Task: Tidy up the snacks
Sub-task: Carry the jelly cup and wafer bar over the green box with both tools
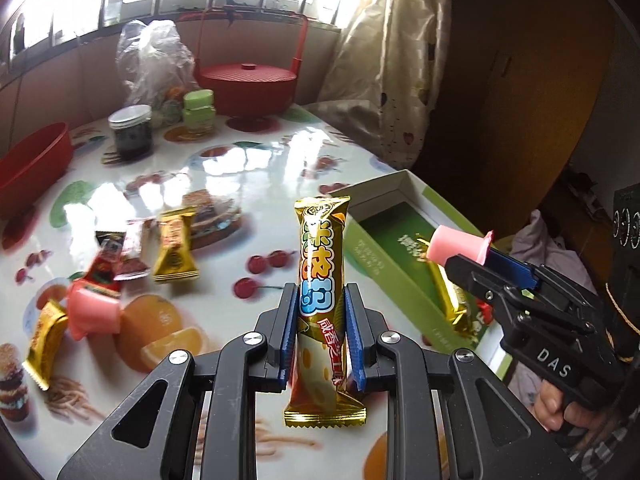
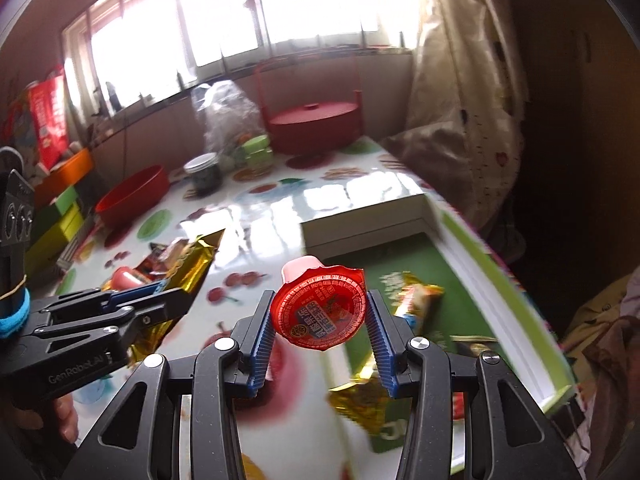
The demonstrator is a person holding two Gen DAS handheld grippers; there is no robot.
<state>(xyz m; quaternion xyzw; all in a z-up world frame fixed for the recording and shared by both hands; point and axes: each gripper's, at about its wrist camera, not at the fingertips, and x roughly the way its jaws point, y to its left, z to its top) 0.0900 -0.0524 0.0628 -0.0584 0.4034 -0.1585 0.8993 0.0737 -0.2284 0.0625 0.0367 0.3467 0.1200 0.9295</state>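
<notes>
My left gripper [image 1: 320,300] is shut on a tall gold snack bar [image 1: 322,264], held upright above the table. My right gripper [image 2: 320,304] is shut on a pink jelly cup with a red foil lid [image 2: 318,306]; the cup also shows in the left wrist view [image 1: 456,246] above the green box [image 1: 372,256]. The box is open, with gold-wrapped snacks [image 2: 416,300] inside. Loose snacks lie on the table at left: a gold packet [image 1: 174,250], red packets [image 1: 116,260], another pink jelly cup [image 1: 92,312] and a gold bar [image 1: 44,340].
A glossy fruit-print table [image 1: 260,168] holds a red bowl [image 1: 32,160], a dark jar [image 1: 131,130], a green jar [image 1: 198,106], a plastic bag [image 1: 152,60] and a red lidded basket [image 1: 248,80]. A curtain [image 1: 392,60] hangs at right.
</notes>
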